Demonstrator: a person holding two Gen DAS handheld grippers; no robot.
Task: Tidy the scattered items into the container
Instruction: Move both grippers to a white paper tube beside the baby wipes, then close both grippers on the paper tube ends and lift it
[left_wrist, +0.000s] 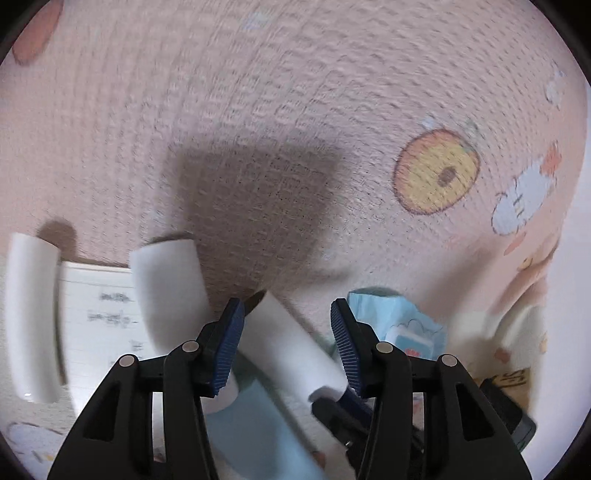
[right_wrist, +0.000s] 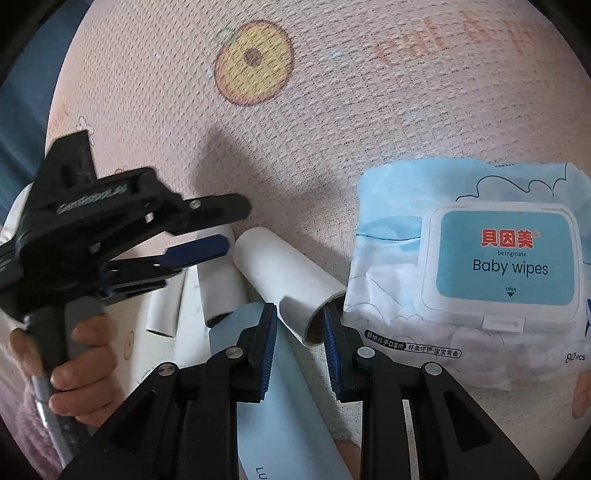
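Observation:
A white paper roll (left_wrist: 291, 347) lies slanted on the pink patterned mat, between the fingers of my left gripper (left_wrist: 288, 347), which is open around it. In the right wrist view the same roll (right_wrist: 284, 277) has its open end at my right gripper (right_wrist: 300, 332), whose jaws close on the roll's rim, one finger inside the tube. The left gripper (right_wrist: 207, 225) shows there at the left, held by a hand. A pack of baby wipes (right_wrist: 480, 266) lies to the right; it also shows in the left wrist view (left_wrist: 402, 325). Two more white rolls (left_wrist: 170, 288) lie at the left.
A lined white notebook (left_wrist: 99, 314) lies under the left rolls. A light blue flat item (right_wrist: 288, 406) lies under the roll. A dark object (left_wrist: 513, 413) sits at the right edge. The pink mat (left_wrist: 295, 110) stretches ahead.

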